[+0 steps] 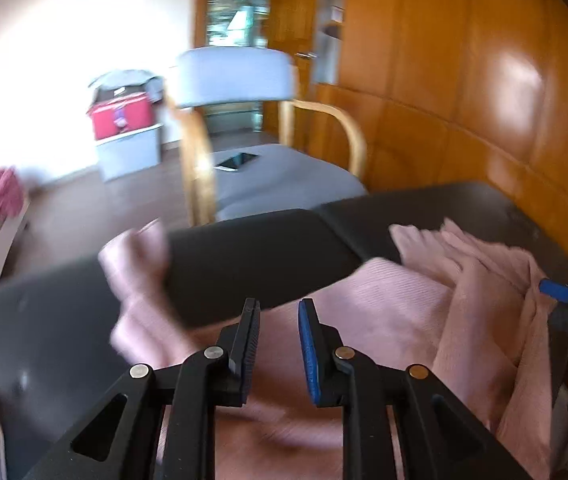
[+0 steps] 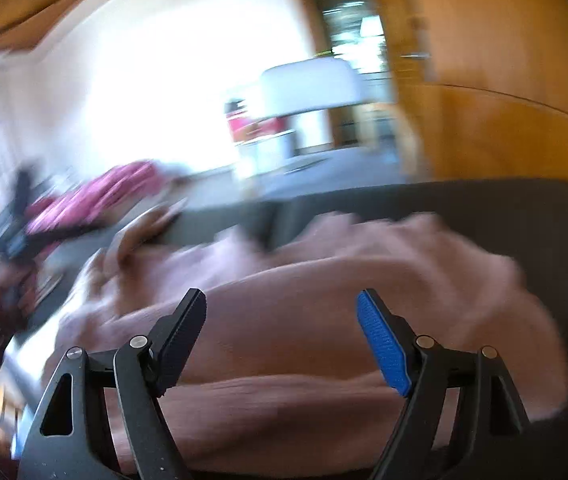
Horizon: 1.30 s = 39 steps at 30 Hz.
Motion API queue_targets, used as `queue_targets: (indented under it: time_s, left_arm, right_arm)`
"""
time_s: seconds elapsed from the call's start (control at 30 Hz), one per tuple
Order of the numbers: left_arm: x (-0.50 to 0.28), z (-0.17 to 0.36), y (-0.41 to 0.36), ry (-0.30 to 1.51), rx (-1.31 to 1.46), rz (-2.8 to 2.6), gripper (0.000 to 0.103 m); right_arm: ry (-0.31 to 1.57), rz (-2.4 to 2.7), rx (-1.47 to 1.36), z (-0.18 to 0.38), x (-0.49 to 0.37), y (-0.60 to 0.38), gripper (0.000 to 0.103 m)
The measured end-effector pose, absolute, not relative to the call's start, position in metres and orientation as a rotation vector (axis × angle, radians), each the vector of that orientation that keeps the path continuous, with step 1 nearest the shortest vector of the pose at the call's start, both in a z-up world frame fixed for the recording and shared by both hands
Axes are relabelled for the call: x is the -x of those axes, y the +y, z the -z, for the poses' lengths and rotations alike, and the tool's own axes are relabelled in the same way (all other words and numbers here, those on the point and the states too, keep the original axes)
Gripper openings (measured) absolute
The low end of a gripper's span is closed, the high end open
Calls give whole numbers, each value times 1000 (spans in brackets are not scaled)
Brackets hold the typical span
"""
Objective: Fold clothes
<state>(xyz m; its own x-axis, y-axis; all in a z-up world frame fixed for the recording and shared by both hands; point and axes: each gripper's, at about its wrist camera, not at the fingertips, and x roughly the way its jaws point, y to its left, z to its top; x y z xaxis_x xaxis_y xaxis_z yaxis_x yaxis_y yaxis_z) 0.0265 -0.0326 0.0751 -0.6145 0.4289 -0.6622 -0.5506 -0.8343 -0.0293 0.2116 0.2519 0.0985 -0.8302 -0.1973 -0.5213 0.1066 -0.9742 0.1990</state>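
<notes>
The left gripper (image 1: pixel 279 312) hovers with a narrow gap between its jaws, nothing clamped, over a pink ribbed garment (image 1: pixel 395 304) that lies crumpled on the black table (image 1: pixel 244 252), bunched toward its right edge. The right gripper (image 2: pixel 282 312) is spread wide above the same cloth. No writing is legible; a grey chair (image 1: pixel 276 176) stands beyond the far edge
</notes>
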Motion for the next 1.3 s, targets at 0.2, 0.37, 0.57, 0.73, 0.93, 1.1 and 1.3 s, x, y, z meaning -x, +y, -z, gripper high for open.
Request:
queue_targets:
  time_s: [0.2,0.37,0.57,0.73,0.93,1.1,1.3]
  left_arm:
    - [-2,-27,42,481,1046,-2308,19]
    - [6,15,40,549,1131,-2323,21]
    - [-2,23,-9,468,1095,-2435,23]
    - [-15,25,-42,416,1121,-2504,23]
    - [-31,25,-78,344,1171,-2561,23]
    - [-45,21,-86,384,1190,-2600,23]
    - [-60,12,-89,357,1223,-2579,22]
  right_arm:
    - [19,2736,-964,-77,-203,187,81]
    - [95,2643,-1174,-40,-201,183,81]
    - [120,2616,-1195,-29,-208,194,81]
    - [142,2621,-1193,-25,-212,205,81]
    - [146,2623,-1227,-24,-212,220,81]
    - [78,2663,-1250,-25,-215,247,81]
    - [-27,2715,-1184,-34,-221,271,81]
